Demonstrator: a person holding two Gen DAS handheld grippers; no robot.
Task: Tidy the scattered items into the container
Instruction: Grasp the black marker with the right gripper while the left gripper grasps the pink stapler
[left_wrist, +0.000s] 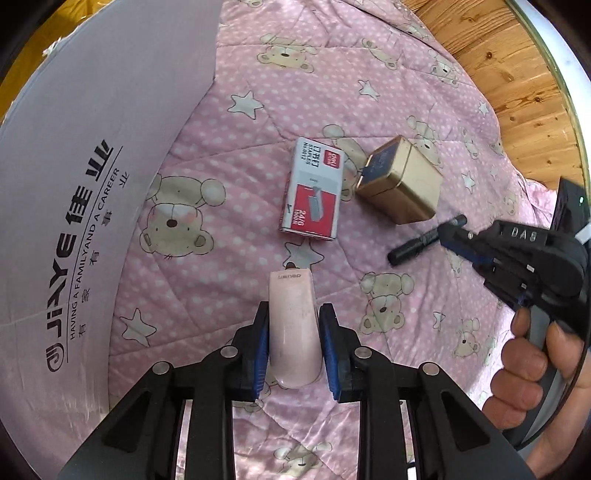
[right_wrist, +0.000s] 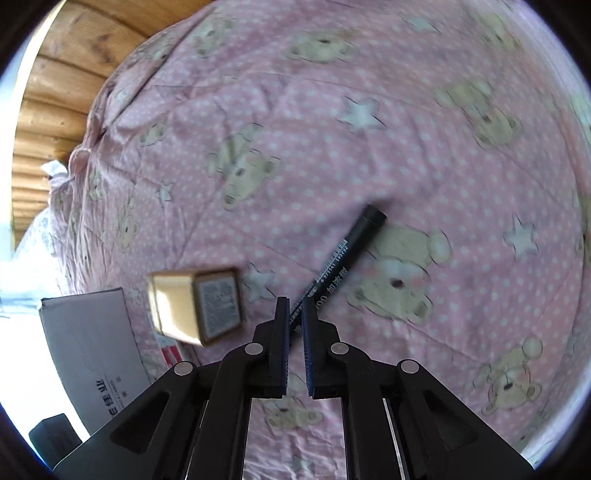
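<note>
2 items are in hand: left gripper (left_wrist: 293, 347) clamps a pink stapler (left_wrist: 293, 328), right gripper (right_wrist: 294, 343) pinches a marker (right_wrist: 341, 258). The staple box (left_wrist: 314, 190) and tin (left_wrist: 400, 182) lie on the quilt (left_wrist: 229, 155), right of the box (left_wrist: 81, 177).

Left tongs (left_wrist: 293, 332) clamped; right tongs (right_wrist: 294, 325) pinched, hand (left_wrist: 532, 373) gripping handle

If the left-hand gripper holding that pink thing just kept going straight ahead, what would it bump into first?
Most likely the red and white staples box. The left gripper, shut on the pink stapler, points up the quilt toward it. The gripper's height above the quilt is unclear, so it might pass over.
</note>
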